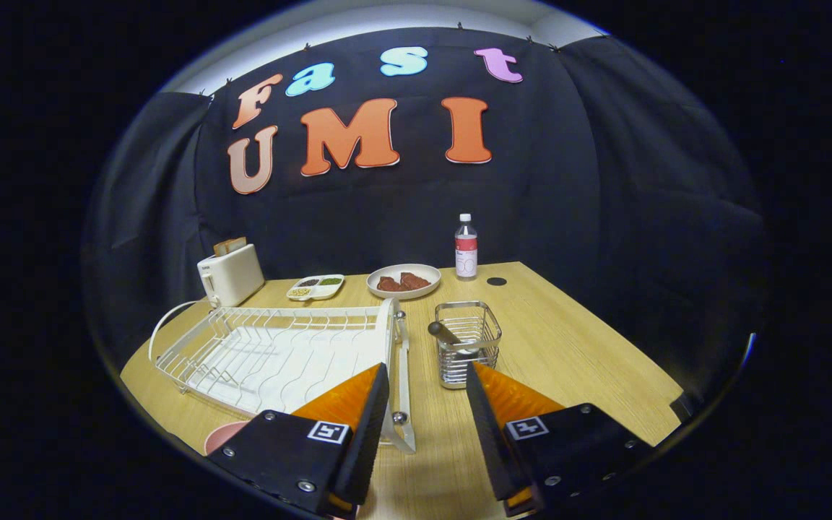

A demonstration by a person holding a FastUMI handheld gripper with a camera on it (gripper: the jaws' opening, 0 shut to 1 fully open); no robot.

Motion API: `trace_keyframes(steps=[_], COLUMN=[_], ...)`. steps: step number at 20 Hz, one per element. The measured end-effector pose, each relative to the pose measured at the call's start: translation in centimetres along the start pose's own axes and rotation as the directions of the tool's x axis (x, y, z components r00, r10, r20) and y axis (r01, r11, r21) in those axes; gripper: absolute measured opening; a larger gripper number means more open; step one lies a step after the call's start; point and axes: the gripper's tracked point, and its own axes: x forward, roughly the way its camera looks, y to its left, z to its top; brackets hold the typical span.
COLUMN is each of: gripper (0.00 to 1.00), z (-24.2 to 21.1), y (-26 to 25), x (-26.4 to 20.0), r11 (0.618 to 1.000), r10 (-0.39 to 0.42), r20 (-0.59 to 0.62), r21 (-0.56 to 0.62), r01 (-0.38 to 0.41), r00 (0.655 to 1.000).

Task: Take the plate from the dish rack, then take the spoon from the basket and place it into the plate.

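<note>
The gripper (427,393) hangs above the near edge of a light wooden table (589,354), its two fingers spread wide apart with nothing between them but bare tabletop. Just ahead of the left finger lies a white wire dish rack (271,354) sitting in its white drip tray, and the rack's right end rail runs down between the fingers, close to the left one. A pink plate (222,435) peeks out from under the left finger's body, at the near corner of the rack; most of it is hidden. Just ahead of the right finger stands a small square wire basket (468,343), and the dark handle of the spoon (445,334) leans out over its left rim, with the bowl down inside. Beyond the rack and basket, towards the back of the table, sit a cream toaster (232,274) with bread poking out of its slot, a small divided dish (315,287) of assorted bits, a white plate holding brown pieces of food (403,281), and a clear water bottle (466,247) with a red label. A round dark hole (496,282) shows in the tabletop beside the bottle.
</note>
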Motion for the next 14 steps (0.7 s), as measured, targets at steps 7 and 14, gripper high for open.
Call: trace_keyframes(steps=[7,14], gripper=[0.57,0.41], z=[0.3,-0.1], y=[-1.1,-1.9], x=[4.9,8.0], r11=[0.996,0.994], r10=[-0.051,-0.08], r20=[0.018,0.016], r21=[-0.07,-0.067], r01=[0.052,0.081], r00=[0.999,0.997])
